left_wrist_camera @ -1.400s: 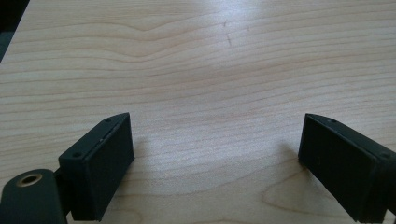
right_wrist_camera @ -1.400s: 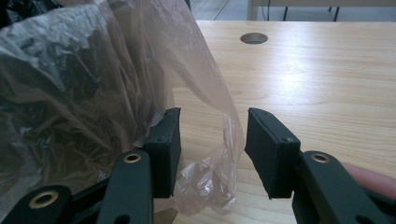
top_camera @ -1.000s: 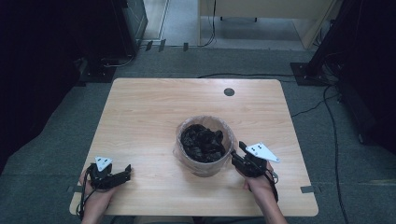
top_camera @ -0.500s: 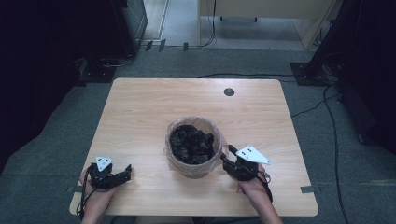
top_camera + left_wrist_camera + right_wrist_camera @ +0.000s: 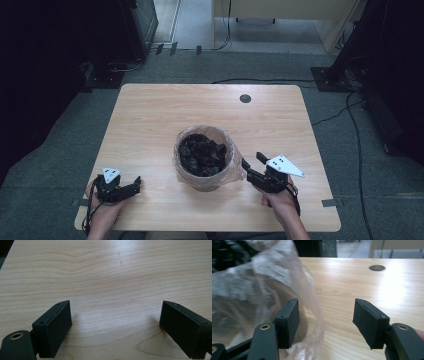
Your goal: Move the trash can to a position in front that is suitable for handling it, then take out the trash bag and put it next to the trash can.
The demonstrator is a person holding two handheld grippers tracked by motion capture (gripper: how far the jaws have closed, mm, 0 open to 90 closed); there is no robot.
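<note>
Right gripper (image 5: 248, 167) beside bin's (image 5: 204, 156) rim

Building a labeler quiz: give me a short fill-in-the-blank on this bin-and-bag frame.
1. The clear plastic bag lines a bin filled with ____ coloured material.
2. The right hand-held gripper sits beside the bin, its jaws ____, just opened, pressing on nothing.
3. The left hand-held gripper rests near the table's front-left corner with ____ between its jaws.
4. Near the table's far edge is a round ____.

Missing words: black; open; nothing; hole
</note>
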